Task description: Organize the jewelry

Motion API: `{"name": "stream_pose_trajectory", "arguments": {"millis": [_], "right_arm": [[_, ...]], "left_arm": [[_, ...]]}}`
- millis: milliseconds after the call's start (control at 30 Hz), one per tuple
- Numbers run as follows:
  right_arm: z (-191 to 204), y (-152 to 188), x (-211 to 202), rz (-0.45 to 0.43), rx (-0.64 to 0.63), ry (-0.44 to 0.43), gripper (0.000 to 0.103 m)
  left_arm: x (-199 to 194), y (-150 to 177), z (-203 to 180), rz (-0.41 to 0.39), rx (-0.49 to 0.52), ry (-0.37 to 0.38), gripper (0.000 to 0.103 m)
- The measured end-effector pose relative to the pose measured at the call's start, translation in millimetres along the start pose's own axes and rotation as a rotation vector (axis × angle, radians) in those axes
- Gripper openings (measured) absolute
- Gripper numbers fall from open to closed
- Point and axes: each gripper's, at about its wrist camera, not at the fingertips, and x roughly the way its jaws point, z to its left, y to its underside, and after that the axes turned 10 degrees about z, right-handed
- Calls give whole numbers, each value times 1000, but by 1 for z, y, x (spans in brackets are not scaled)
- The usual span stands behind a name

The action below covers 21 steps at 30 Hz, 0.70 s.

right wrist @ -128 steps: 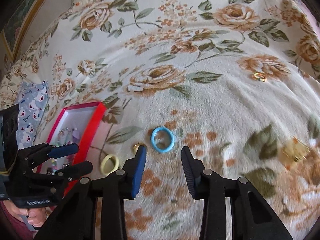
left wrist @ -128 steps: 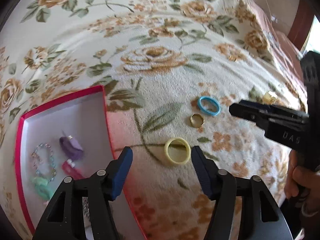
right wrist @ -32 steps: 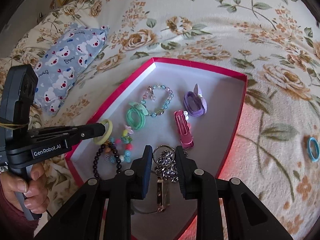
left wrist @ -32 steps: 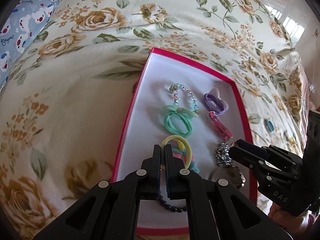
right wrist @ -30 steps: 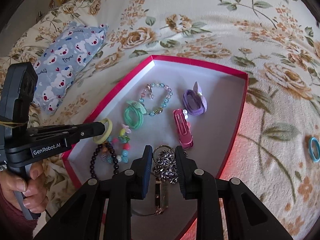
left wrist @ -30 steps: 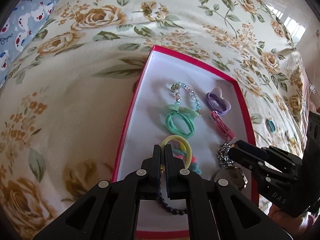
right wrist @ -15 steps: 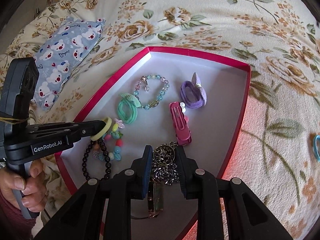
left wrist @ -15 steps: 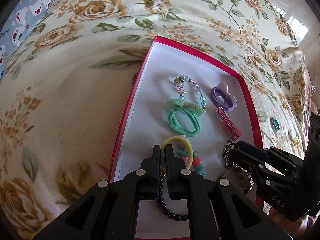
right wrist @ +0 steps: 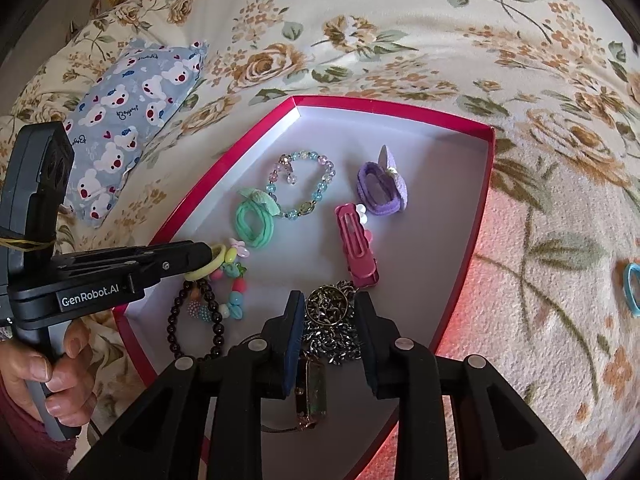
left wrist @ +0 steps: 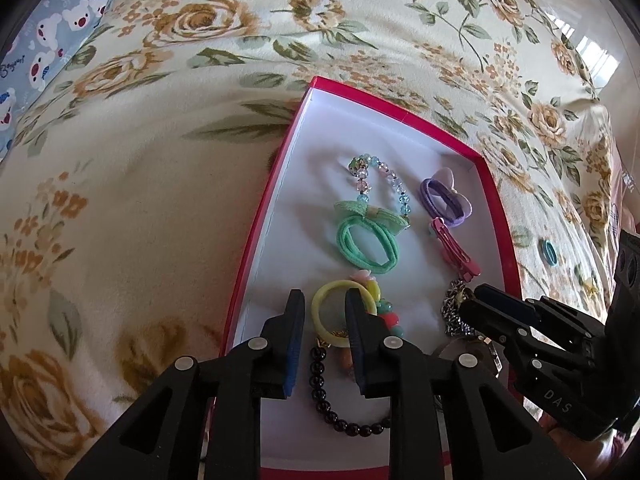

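left gripper [left wrist: 322, 320] over the near end of the red box [left wrist: 400, 111], jaws opening, yellow ring [left wrist: 326, 315] lying loose between them on the box floor. right gripper [right wrist: 329, 326] jaws opening too, straddling the metal chain [right wrist: 332, 332], not gripping it. farther back: green hair tie [left wrist: 366, 246], bead bracelet [left wrist: 380, 184], blue ring [left wrist: 550, 252] out on the floral blanket [left wrist: 160, 160].

Glossy black bead bracelet [left wrist: 344, 420], metal chain [right wrist: 332, 328], fuzzy floral blanket [left wrist: 140, 184]
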Motion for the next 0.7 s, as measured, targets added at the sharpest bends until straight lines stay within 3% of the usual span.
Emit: {"name": "stream_pose_trajectory", "arguments": {"millis": [433, 633, 700], "right_arm": [[1, 2, -7, -13, 2, -7, 34], [2, 3, -12, -22, -1, -3, 34], [2, 3, -13, -25, 1, -3, 39]], "left_arm": [[-8, 6, 1, -9, 0, -5, 24], [-13, 8, 0, -14, 1, -6, 29], [-15, 9, 0, -15, 3, 2, 35]]}}
